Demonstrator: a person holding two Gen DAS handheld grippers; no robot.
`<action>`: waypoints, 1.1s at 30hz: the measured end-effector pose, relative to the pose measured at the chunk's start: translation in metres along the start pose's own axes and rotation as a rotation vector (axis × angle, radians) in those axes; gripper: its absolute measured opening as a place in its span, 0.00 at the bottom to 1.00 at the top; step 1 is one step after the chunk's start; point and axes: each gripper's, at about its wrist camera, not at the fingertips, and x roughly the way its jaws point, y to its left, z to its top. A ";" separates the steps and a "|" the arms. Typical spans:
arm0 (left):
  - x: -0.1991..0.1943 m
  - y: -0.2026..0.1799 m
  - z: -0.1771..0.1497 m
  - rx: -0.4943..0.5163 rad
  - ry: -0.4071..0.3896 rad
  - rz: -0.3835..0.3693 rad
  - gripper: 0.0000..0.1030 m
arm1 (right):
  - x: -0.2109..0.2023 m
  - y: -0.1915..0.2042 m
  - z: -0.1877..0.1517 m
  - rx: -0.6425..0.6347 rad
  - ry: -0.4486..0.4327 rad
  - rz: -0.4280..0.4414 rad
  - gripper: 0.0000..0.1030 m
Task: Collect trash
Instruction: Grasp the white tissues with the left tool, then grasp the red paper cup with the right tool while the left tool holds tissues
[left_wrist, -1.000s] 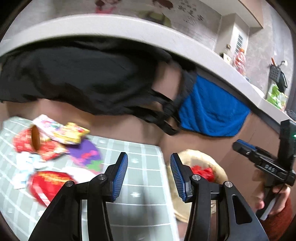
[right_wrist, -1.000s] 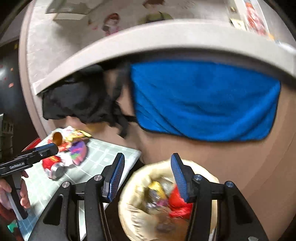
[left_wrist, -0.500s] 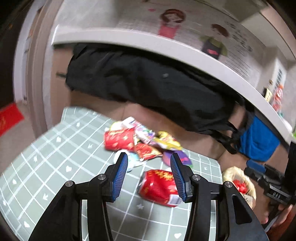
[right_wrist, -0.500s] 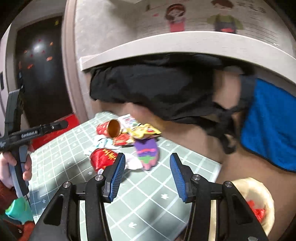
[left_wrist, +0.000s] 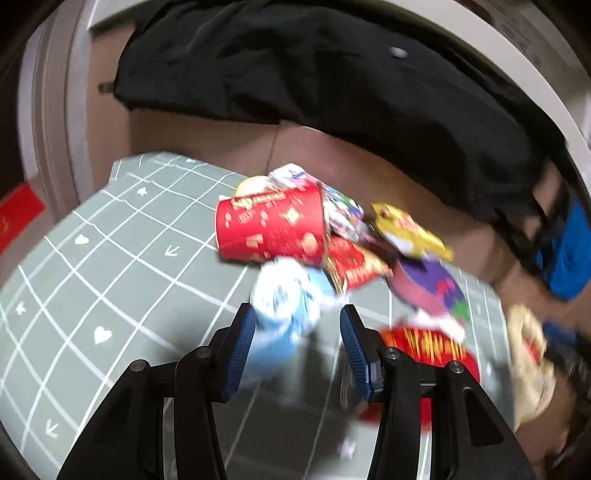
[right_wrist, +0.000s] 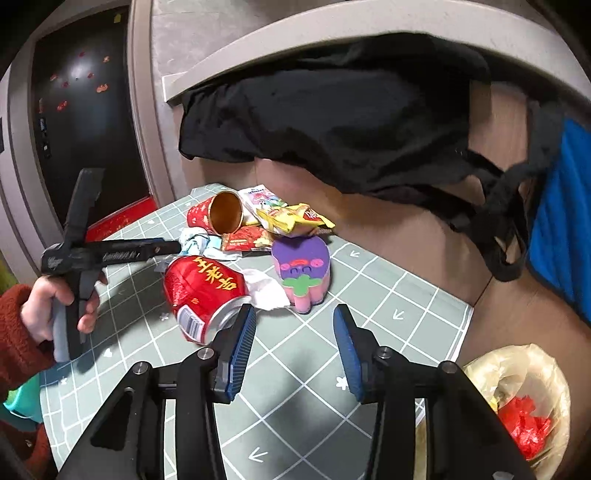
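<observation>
Trash is piled on a grey-green gridded mat (right_wrist: 373, 295): a tipped red paper cup (left_wrist: 271, 225), a red can (right_wrist: 201, 288), a yellow wrapper (right_wrist: 295, 218), a purple-and-pink sponge (right_wrist: 303, 269), a white tissue (right_wrist: 266, 288) and a blurred pale blue wrapper (left_wrist: 288, 295). My left gripper (left_wrist: 297, 332) is open, low over the mat, and the blue wrapper lies just at its fingertips, untouched as far as I can tell. The right gripper (right_wrist: 293, 332) hovers before the sponge and can. Its jaws are closing with nothing between them.
A bin lined with a yellowish bag (right_wrist: 517, 398) holding red scraps stands off the mat's right edge. A black garment (right_wrist: 332, 122) and a blue cloth (right_wrist: 565, 229) hang from the counter behind the pile. A hand in a red sleeve (right_wrist: 55, 306) holds the left gripper.
Both views swung left from the bin to the pile on the mat. The left gripper dropped in close to the blue wrapper. The right jaws narrowed a little.
</observation>
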 end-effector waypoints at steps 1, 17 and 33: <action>0.004 0.001 0.005 -0.016 -0.003 0.009 0.47 | 0.002 -0.002 -0.001 0.007 0.000 0.003 0.40; 0.005 0.009 0.011 -0.081 0.042 -0.029 0.33 | 0.040 0.015 0.043 0.016 0.002 0.124 0.40; -0.109 0.086 -0.018 -0.113 -0.149 0.021 0.33 | 0.169 0.111 0.102 0.100 0.226 0.306 0.34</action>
